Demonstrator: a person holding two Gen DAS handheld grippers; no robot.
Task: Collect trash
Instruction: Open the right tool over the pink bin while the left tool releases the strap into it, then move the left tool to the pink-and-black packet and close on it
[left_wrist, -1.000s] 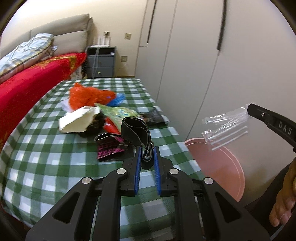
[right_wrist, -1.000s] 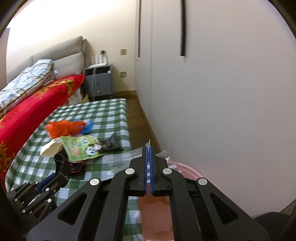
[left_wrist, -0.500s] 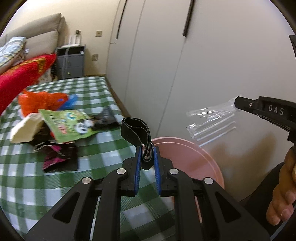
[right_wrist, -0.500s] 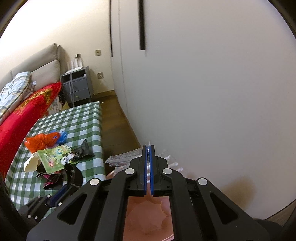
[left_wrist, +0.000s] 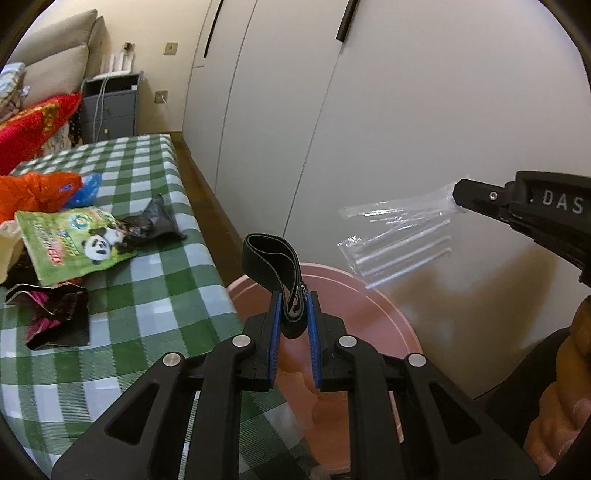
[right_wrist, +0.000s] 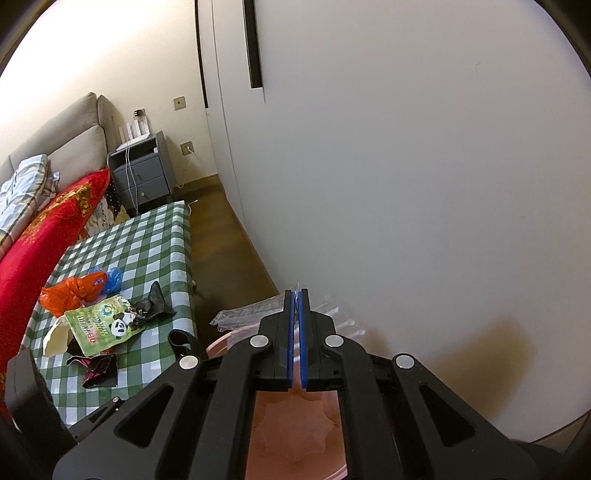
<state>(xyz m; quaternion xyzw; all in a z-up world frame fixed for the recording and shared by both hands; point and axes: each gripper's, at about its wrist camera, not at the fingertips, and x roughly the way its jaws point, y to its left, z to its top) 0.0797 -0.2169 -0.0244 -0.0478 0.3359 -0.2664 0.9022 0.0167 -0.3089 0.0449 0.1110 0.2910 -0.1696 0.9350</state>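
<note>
Trash in hand, both sides. Left gripper (left_wrist: 293, 319) clamped on a looped black elastic band (left_wrist: 275, 264), at frame centre of the left view, directly above the near rim of the round pink plastic basin (left_wrist: 373, 314) on the floor. Right gripper (right_wrist: 296, 325) pinched closed on a clear crinkled plastic sleeve (left_wrist: 395, 240), hanging right of centre over the basin's far side. Judgement: right load sits deeper over the basin; both drop straight down. More litter lies on the green checked tablecloth (left_wrist: 147, 295), left.

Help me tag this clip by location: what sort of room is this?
Most likely a home bedroom: a padded headboard with bedding, a grey nightstand beside it, and tall wardrobe doors along the wall.
</note>
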